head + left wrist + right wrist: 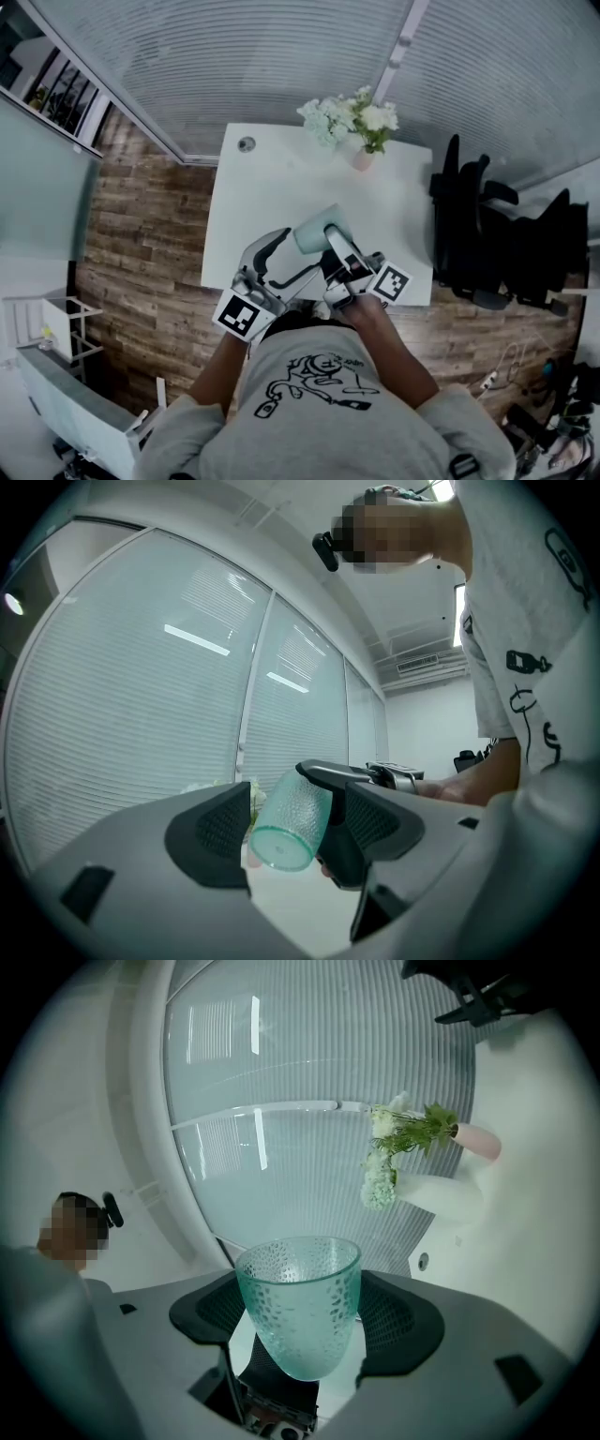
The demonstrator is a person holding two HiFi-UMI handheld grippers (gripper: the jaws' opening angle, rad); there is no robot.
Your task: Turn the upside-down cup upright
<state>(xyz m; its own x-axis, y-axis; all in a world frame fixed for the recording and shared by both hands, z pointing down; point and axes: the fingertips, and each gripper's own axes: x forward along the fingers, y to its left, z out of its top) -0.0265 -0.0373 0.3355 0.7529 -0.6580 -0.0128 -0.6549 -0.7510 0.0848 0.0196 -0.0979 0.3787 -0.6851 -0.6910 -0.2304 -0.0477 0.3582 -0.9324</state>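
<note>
A clear green dimpled glass cup [313, 236] hangs in the air over the white table's [272, 187] front edge. My right gripper [334, 251] is shut on it. In the right gripper view the cup [298, 1312] sits between both pads of that gripper [302, 1314], with its mouth pointing away from the camera. In the left gripper view the cup [292, 819] is tilted with its base toward the camera. My left gripper [295, 829] stands open around it, and a dark finger [342, 841] of the right gripper lies against the cup. In the head view the left gripper [296, 259] is close beside the cup.
A pink vase of white flowers [361, 127] stands at the table's far edge, with a round cable hole [246, 143] at the far left corner. Black office chairs [497, 234] stand to the right. A white rack [52, 328] is on the floor at the left.
</note>
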